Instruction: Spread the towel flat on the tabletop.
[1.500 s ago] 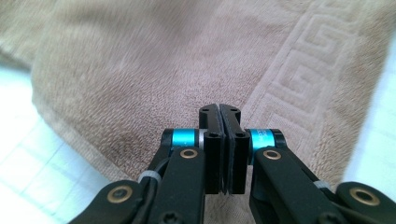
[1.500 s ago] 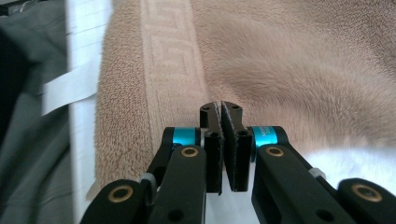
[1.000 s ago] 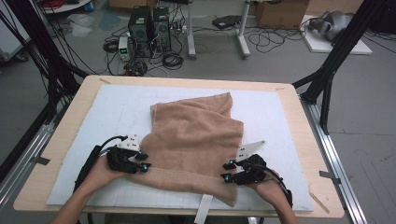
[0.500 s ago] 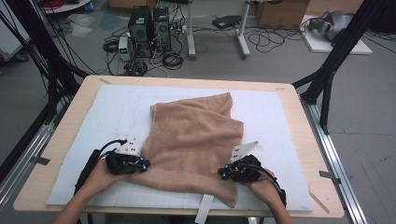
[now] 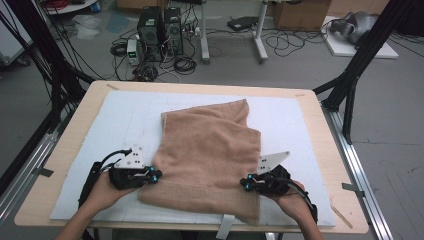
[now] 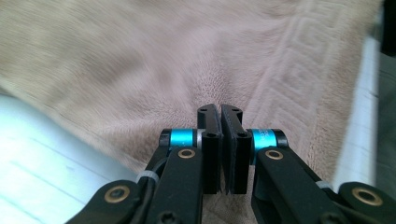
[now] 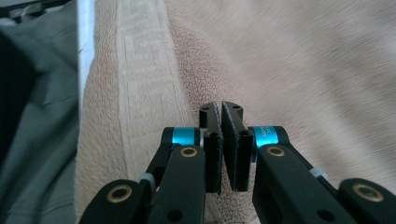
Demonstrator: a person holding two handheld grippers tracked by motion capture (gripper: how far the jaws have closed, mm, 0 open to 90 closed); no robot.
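Wooden counter [image 5: 75,130] with a pale blue-white mat [image 5: 115,120] on top. Black frame struts at upper left [image 5: 45,55] and right [image 5: 360,60]. Floor behind: two black PC towers [image 5: 159,25], tangled cables [image 5: 185,62], white stand legs [image 5: 257,35], cardboard box [image 5: 295,12] top right.

The high view looks forward and down from above the person's side of the table [image 5: 75,130], far enough back to take in the whole top and the floor beyond it; the tan towel [image 5: 210,150] lies at its middle. The left gripper view rides close on the left gripper [image 6: 220,114], looking along its jaws from the towel's left edge across the pile [image 6: 140,60]. The right gripper view sits as near on the right gripper [image 7: 220,112], facing in from the towel's right edge. All three share the towel's near end with its woven border.
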